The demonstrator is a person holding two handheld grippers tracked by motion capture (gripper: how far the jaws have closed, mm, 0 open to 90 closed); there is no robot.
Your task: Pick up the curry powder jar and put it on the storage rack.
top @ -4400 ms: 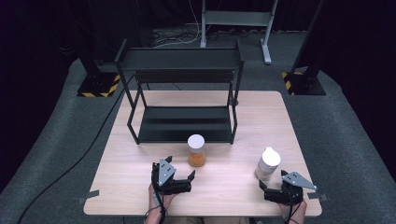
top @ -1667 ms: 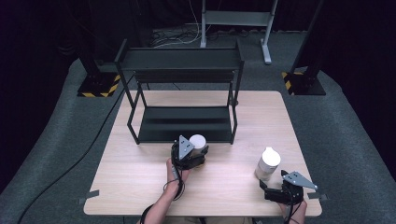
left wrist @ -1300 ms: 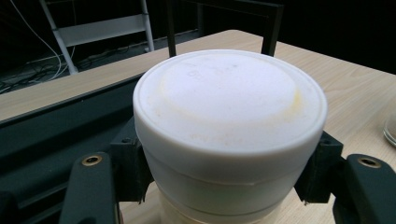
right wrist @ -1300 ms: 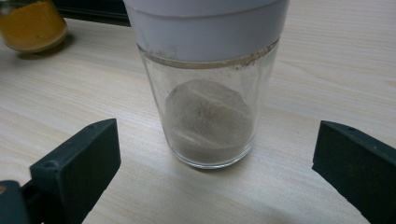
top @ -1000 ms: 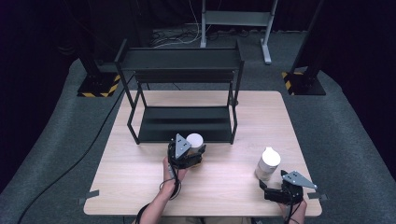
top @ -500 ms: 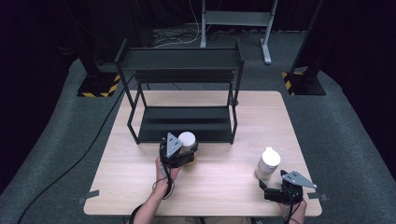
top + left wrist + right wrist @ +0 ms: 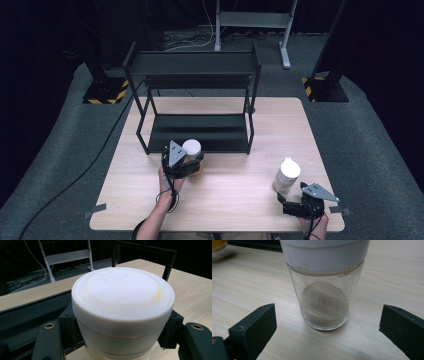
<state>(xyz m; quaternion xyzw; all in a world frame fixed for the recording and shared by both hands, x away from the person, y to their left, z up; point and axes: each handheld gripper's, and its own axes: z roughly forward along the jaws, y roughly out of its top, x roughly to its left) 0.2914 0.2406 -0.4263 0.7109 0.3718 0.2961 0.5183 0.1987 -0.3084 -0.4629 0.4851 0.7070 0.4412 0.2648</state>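
Note:
My left gripper [image 7: 189, 162] is shut on a white-lidded jar [image 7: 191, 149] with orange contents, and holds it just in front of the black two-tier shelf rack [image 7: 197, 131]. Up close, the jar's white lid [image 7: 122, 300] sits between the black jaws, with the rack's lower shelf [image 7: 27, 315] right behind it. A glass shaker [image 7: 286, 175] with a white cap stands on the table at the right. My right gripper [image 7: 286, 206] rests behind it, open. The shaker [image 7: 325, 297] holds grey-brown powder and stands ahead of the spread pads [image 7: 254, 327], untouched.
The wooden table [image 7: 225, 200] has bare room between the two hands. The rack occupies the table's far half, its top shelf [image 7: 192, 62] overhanging the lower one. Beyond the table stand a metal frame [image 7: 250, 20] and striped floor bases [image 7: 105, 95].
My left gripper has carried the jar to the left and slightly toward the rack's lower shelf. The right gripper and the shaker have stayed where they were.

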